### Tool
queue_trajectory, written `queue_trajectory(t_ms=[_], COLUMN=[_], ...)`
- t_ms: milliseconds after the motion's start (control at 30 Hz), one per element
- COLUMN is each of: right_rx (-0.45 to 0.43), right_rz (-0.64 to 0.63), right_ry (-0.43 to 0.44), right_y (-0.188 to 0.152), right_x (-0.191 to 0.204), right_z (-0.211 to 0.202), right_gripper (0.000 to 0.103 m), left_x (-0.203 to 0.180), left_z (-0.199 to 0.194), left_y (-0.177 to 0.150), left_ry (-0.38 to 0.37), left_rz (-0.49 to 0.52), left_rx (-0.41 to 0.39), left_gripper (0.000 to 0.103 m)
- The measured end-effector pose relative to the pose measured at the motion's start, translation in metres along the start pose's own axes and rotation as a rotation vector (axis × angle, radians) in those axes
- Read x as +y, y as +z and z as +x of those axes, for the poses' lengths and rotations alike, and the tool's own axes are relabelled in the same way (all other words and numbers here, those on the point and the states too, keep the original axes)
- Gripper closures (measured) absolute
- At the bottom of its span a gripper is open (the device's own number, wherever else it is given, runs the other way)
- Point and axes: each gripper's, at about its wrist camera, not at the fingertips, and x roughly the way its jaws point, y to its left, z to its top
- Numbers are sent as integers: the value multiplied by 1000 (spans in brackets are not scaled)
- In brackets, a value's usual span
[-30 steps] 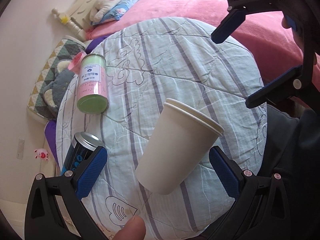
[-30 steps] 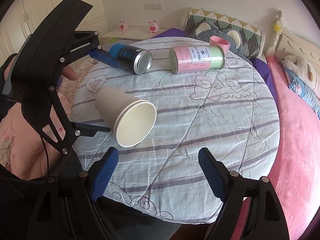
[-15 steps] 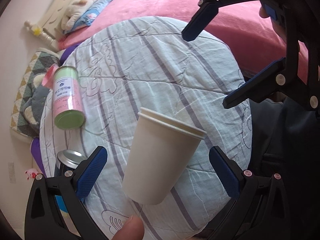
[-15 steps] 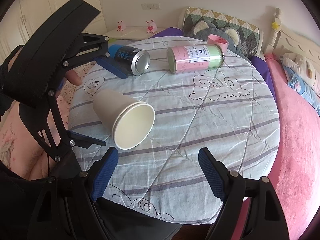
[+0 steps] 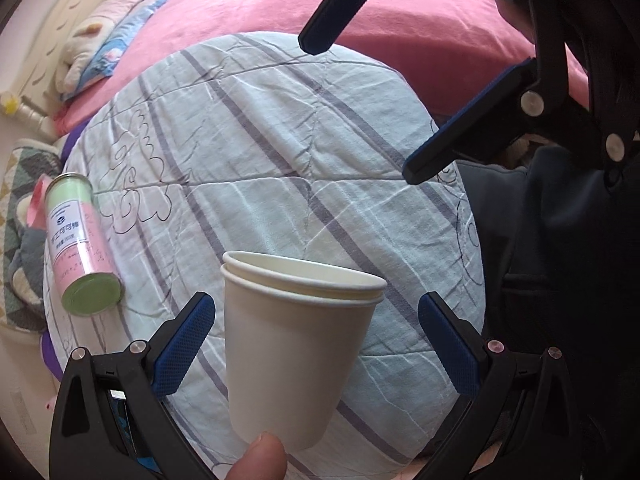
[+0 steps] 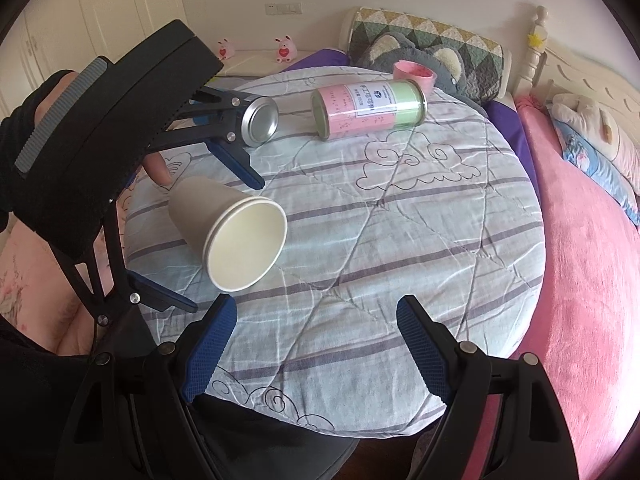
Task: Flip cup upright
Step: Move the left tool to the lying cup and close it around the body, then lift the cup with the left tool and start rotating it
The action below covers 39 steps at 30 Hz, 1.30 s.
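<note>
A white paper cup, two nested, lies on its side on the round cloth-covered table, its mouth facing the right gripper. It also shows in the right wrist view. My left gripper is open, its blue pads on either side of the cup with gaps on both sides. A fingertip shows by the cup's base. My right gripper is open and empty, over the table's near edge, short of the cup's mouth.
A pink-and-green canister and a dark can with a silver end lie on their sides at the table's far side. A pink bed stands to the right, pillows and a plush toy behind.
The left gripper has swung round the cup, so the cup now sits centred between its open fingers. The right gripper has barely moved. The cup has stayed on the table.
</note>
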Motion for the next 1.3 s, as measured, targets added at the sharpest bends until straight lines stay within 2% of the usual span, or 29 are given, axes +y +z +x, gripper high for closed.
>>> queue_trajectory(t_ms=[33, 100, 300, 433, 633, 933, 1300], right_rx=[1, 3, 8, 9, 16, 12, 6], right_rz=[3, 9, 6, 6, 5, -13, -30], right_ry=[-1, 1, 6, 9, 14, 27, 53], right_y=[-1, -1, 2, 3, 1, 2, 2], right_x=[0, -1, -2, -3, -3, 1, 7], right_z=[0, 1, 4, 6, 9, 10, 11], right_gripper=[20, 20, 20, 20, 20, 20, 20], left_x=[0, 2, 8, 11, 20, 23, 34], left_z=[2, 6, 15, 11, 11, 11, 10], left_y=[0, -1, -4, -7, -8, -18, -35], left_ry=[-2, -12, -31, -60, -44, 20, 138], left_rz=[11, 22, 14, -12, -74, -182, -429], left_rx=[5, 19, 40, 25, 17, 30, 41], left_gripper=[4, 16, 33, 34, 35, 35, 35])
